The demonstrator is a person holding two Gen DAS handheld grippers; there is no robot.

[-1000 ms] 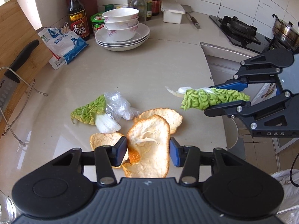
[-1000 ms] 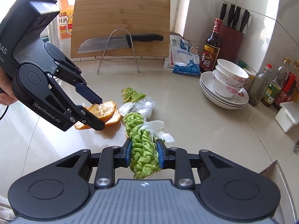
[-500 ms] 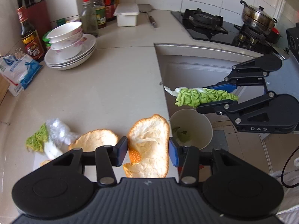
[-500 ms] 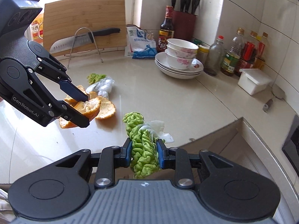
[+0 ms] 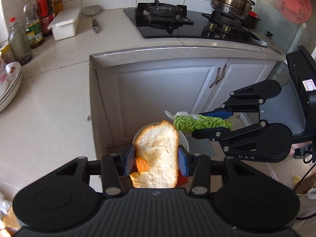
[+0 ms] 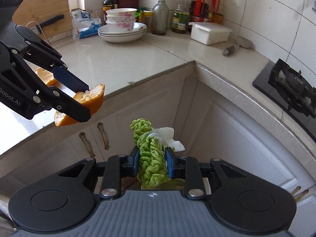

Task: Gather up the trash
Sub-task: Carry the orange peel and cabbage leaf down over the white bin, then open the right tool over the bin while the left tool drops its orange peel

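Both grippers have swung off the counter (image 5: 49, 90) since a second ago and now hang past its edge, in front of the white cabinet doors (image 5: 164, 90). Left gripper (image 5: 156, 163): fingers clamped on the orange peel (image 5: 158, 154), pith side to the camera, held above a white bin (image 5: 184, 140) on the floor, whose rim shows just behind the peel. Right gripper (image 6: 151, 162): fingers clamped on the green cabbage leaf (image 6: 152, 158), carried beside the peel and near the same bin. Neither grip has altered during the move. Judgement: transport is nearly complete and release into the bin is the next step. More peel (image 6: 44, 77) remains on the counter, so further trips appear necessary.
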